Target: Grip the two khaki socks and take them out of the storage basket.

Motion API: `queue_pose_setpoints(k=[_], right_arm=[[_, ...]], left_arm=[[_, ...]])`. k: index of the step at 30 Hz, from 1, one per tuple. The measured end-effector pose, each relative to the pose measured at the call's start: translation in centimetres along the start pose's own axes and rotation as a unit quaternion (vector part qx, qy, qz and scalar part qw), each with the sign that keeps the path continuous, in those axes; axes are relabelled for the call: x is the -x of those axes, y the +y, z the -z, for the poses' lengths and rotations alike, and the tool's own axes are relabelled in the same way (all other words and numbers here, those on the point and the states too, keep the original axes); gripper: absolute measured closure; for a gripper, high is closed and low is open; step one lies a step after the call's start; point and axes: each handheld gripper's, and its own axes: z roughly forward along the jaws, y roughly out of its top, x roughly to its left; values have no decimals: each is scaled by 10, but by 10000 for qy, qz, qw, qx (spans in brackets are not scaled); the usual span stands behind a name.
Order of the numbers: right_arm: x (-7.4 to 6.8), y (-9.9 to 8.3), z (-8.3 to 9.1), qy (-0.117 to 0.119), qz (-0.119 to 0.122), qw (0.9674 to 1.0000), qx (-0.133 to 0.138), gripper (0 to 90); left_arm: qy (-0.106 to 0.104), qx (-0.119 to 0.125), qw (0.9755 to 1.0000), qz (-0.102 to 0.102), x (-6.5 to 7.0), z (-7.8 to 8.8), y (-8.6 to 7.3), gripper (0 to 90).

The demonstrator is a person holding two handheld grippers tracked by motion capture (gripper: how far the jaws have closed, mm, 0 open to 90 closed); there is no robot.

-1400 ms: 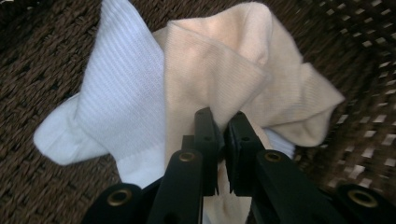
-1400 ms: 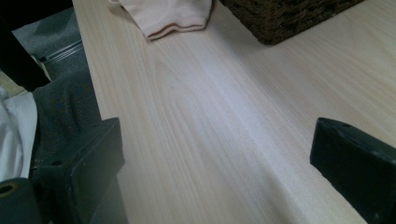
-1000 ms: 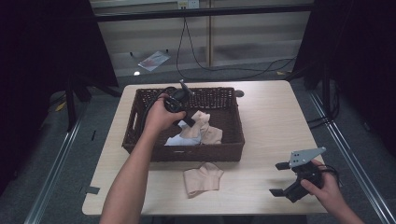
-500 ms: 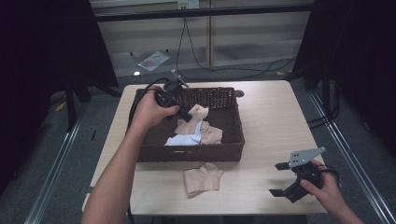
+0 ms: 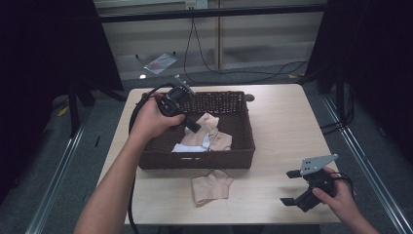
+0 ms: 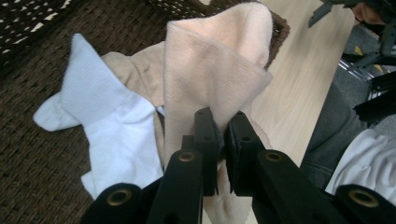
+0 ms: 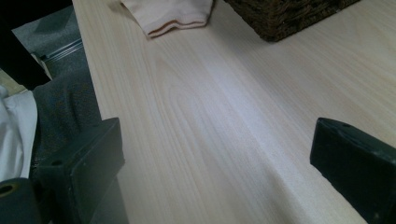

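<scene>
Left hand-held gripper has lifted back over the wicker basket, jaws pinching a beige sock above the white sock. Keep the pinch firm and clear the basket's front rim toward the sock on the tabletop; right hand-held gripper rests spread, right of the basket.

Dark woven wicker basket holding beige and white socks; folded beige sock on light wooden table.

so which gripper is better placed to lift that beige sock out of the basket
Left. The left gripper is over the wicker basket, its jaws already shut on the beige sock. The right gripper rests low on the table near its front right corner, jaws open and holding nothing, away from the basket.
</scene>
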Motion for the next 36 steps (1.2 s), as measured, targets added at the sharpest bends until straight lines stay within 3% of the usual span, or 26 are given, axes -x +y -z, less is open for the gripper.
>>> queue_pose_setpoints(k=[7, 9, 10, 13, 16, 20, 21, 27, 36], right_arm=[[0, 0, 0, 19, 5, 10000, 5, 27], [0, 0, 0, 2, -2, 10000, -9, 27], [0, 0, 0, 22, 9, 10000, -12, 27], [0, 0, 0, 26, 1, 10000, -11, 27], [0, 0, 0, 23, 5, 10000, -11, 27], [0, 0, -1, 40, 8, 10000, -21, 27], [0, 0, -2, 52, 5, 10000, -11, 27], [0, 0, -2, 46, 11, 10000, -15, 27], [0, 0, -3, 41, 23, 10000, -51, 27]], left_arm=[[-114, -79, 9996, -244, 12, -6, -3, 841], [-114, -14, 9998, -176, 17, -10, -4, 841], [-165, -96, 9994, -303, 17, -10, -4, 841], [-191, -77, 9993, -299, 21, -14, -6, 840], [-207, -98, 9989, -417, 24, -19, -8, 840], [-285, -72, 9985, -464, 29, -27, -12, 840], [-303, -31, 9988, -387, 31, -29, -13, 840], [-321, -75, 9978, -582, 36, -38, -17, 838], [-398, -93, 9975, -584, 42, -57, -26, 837]])
